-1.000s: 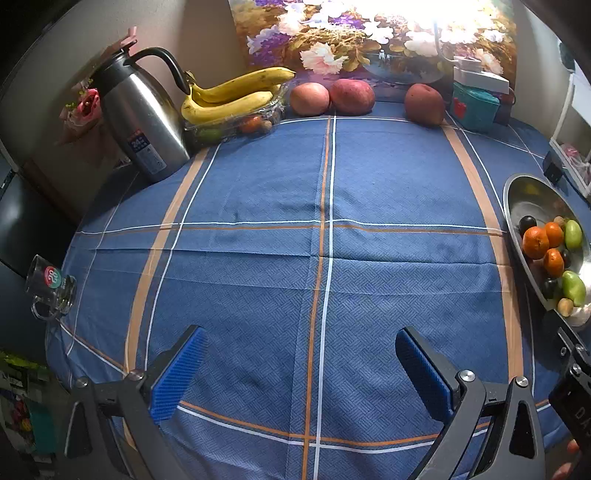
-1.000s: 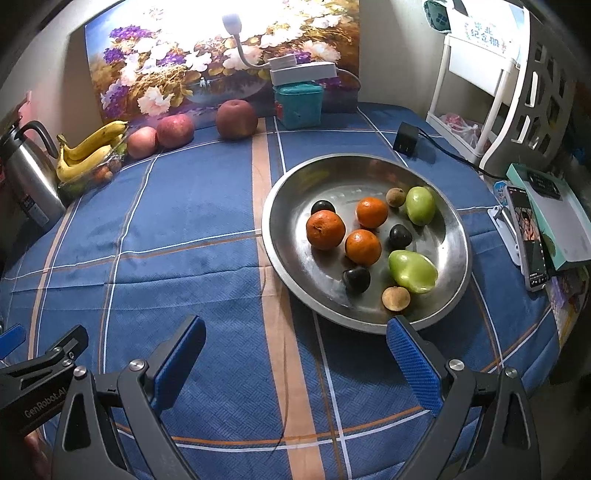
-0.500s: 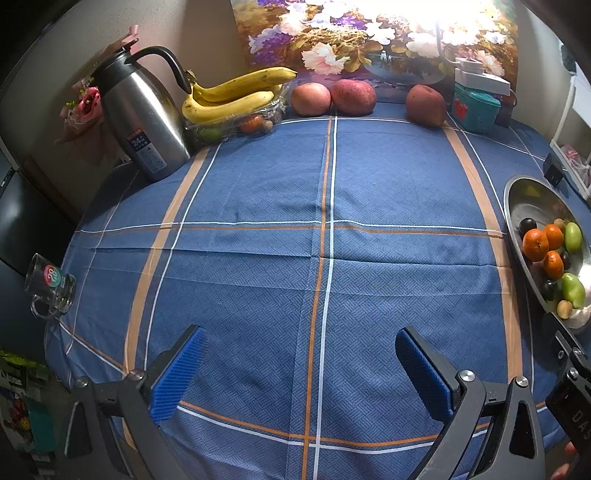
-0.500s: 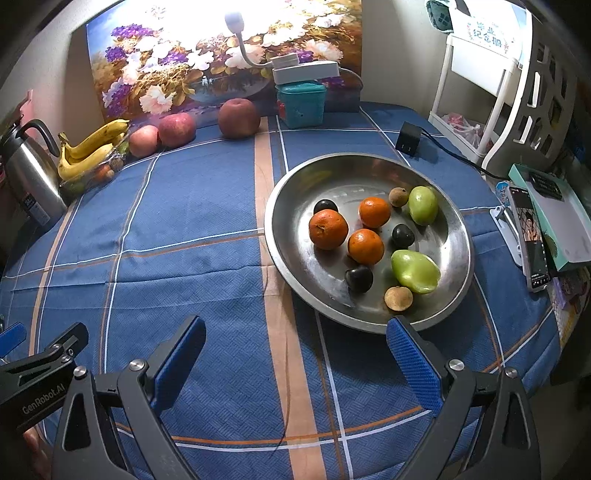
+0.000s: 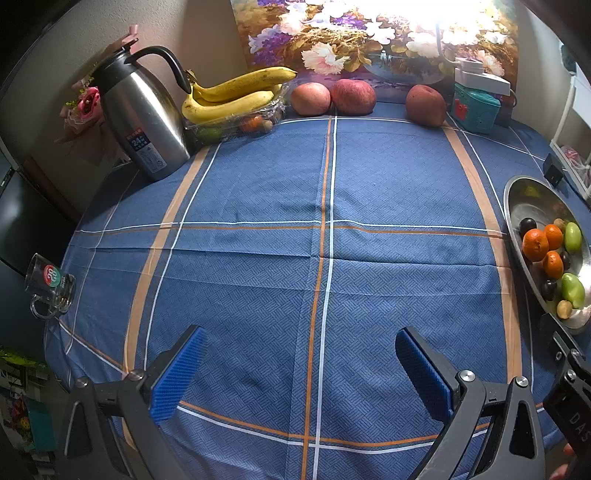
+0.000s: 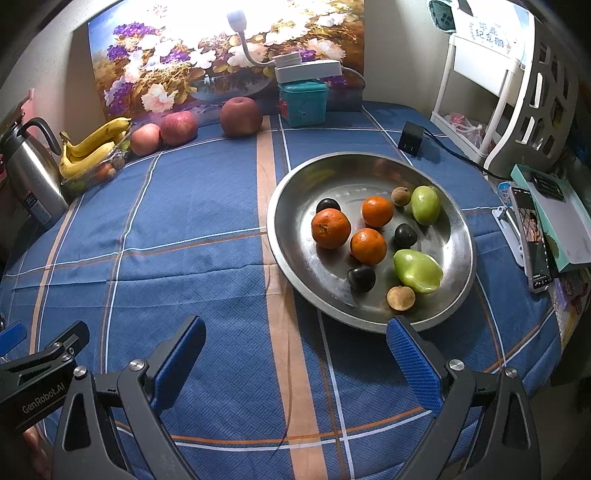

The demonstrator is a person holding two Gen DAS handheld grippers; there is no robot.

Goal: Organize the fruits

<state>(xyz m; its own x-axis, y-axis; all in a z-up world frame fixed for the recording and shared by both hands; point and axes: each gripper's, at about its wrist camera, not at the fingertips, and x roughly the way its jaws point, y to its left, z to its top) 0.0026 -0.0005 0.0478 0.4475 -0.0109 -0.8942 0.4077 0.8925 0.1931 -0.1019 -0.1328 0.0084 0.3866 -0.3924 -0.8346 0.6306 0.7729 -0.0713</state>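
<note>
Left wrist view: left gripper (image 5: 297,363) spread wide, blue pads (image 5: 177,373) apart, nothing between them, hovering over the blue plaid tablecloth (image 5: 258,258). At the far edge, a bunch of bananas (image 5: 232,96) lying on a clear plastic tray (image 5: 236,123) with small fruit inside, just beside a steel thermos jug (image 5: 142,118). Right of the bananas, two red apples (image 5: 332,98) touching each other, and a third apple (image 5: 424,105) apart from them, near a teal box (image 5: 476,112). Glass mug (image 5: 50,286) at the left table edge. Steel dish rim (image 5: 517,206) showing at far right.

Right wrist view: right gripper (image 6: 295,354) likewise spread wide and empty, its right pad (image 6: 413,365) just in front of the near rim of the round steel dish (image 6: 291,236). Inside the dish: three mandarins (image 6: 330,228) clustered left of centre, three dark plums (image 6: 361,277) scattered among them, two green fruits (image 6: 417,271) toward the right, two small brown longans (image 6: 400,298), one near the front rim, one at the back beside the upper green fruit. Behind the dish, a black power adapter (image 6: 412,137) with its cable. Phone (image 6: 533,236) and a box at the right table edge. Floral painting (image 6: 221,55) against the wall, brightly lit by a gooseneck lamp (image 6: 236,18).
</note>
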